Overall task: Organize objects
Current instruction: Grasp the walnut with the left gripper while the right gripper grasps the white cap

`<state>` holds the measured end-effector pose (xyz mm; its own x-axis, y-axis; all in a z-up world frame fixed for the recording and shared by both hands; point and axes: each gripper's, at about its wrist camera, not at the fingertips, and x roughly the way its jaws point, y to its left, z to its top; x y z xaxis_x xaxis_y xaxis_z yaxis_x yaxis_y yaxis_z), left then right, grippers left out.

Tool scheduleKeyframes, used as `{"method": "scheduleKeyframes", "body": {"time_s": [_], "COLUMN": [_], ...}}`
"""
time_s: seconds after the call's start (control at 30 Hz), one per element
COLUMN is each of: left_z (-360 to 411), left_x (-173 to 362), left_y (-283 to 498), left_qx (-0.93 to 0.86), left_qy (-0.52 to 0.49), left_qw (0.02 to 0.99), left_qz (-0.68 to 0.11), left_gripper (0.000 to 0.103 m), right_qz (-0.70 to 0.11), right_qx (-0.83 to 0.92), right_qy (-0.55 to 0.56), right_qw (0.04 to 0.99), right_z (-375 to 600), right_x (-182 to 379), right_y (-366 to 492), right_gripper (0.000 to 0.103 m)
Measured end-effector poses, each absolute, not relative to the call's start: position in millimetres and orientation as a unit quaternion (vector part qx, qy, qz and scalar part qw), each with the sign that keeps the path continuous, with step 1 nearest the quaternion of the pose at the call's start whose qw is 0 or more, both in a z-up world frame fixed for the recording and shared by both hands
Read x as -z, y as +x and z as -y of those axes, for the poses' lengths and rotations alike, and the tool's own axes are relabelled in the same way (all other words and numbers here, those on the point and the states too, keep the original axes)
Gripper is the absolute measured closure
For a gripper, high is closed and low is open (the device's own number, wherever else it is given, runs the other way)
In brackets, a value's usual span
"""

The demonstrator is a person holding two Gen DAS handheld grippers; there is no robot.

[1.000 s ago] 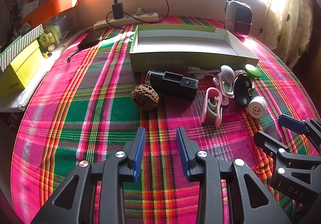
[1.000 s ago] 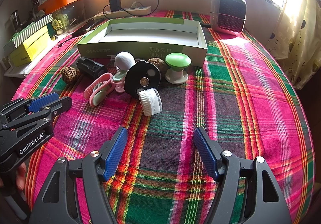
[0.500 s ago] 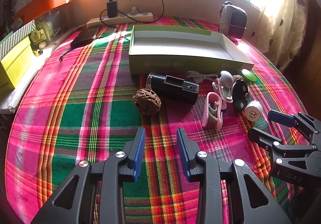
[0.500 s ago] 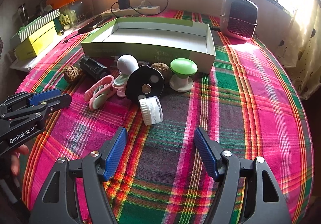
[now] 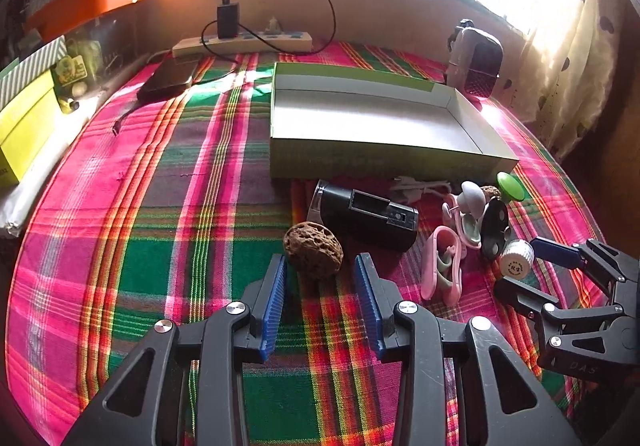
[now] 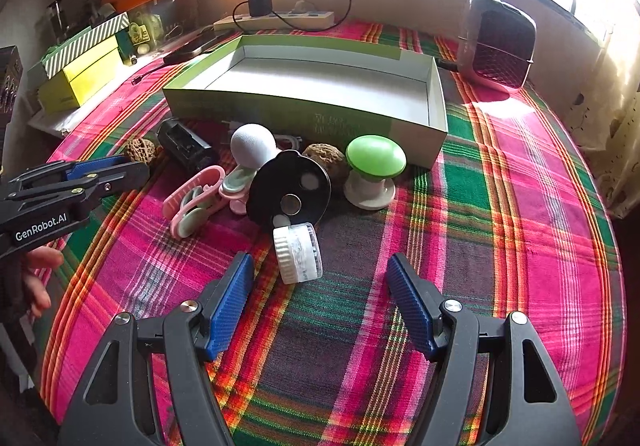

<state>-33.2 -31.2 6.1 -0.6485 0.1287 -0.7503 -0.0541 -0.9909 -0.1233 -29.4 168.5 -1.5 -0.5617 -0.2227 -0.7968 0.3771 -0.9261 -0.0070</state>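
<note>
Fingers of left gripper just opening, flanking walnut.

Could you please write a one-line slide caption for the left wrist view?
Open left tool reaching a brown walnut on the plaid tablecloth, empty green box behind.

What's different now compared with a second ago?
The left gripper has moved forward to the walnut, and its jaws have just been opening, with the nut at their tips, not yet gripped. The right gripper stays open near the small jar; the objects haven't moved.
</note>
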Motion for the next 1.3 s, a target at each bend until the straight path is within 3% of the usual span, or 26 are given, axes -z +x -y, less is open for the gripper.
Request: {"method": "scheduleKeyframes", "body": {"time_s": [0.3, 0.5, 0.67, 0.93, 1.3], "left_z": [36.0, 38.0, 37.8, 37.7, 36.8], "left_x": [-4.0, -2.4, -2.3, -1.5, -10.3], "left_y": [-46.7, -49.3, -49.8, -50.9, -48.3], "left_qx": [-0.904, -0.901, -0.901, -0.902, -0.905], "left_qy": [-0.424, -0.43, -0.43, -0.429, -0.423], "left_qw": [0.032, 0.025, 0.025, 0.025, 0.028], "left_qz": [0.044, 0.042, 0.042, 0.045, 0.039], "left_gripper": [0.07, 0.07, 0.07, 0.072, 0.072], "right_qz": [-0.091, -0.093, -0.094, -0.097, -0.095], "right_qx": [0.878, 0.879, 0.879, 0.879, 0.877], "right_qy": [0.435, 0.432, 0.428, 0.426, 0.428], "right_qw": [0.175, 0.181, 0.186, 0.193, 0.196], "right_z": [-167.8, -165.1, -163.5, -159.8, -160.1], "right_x": [1.1, 0.1, -1.0, -1.1, -2.5], "right_y": [-33.1, -33.4, -32.4, -30.1, -29.8], "right_gripper": [0.035, 0.046, 0.065, 0.082, 0.083]}}
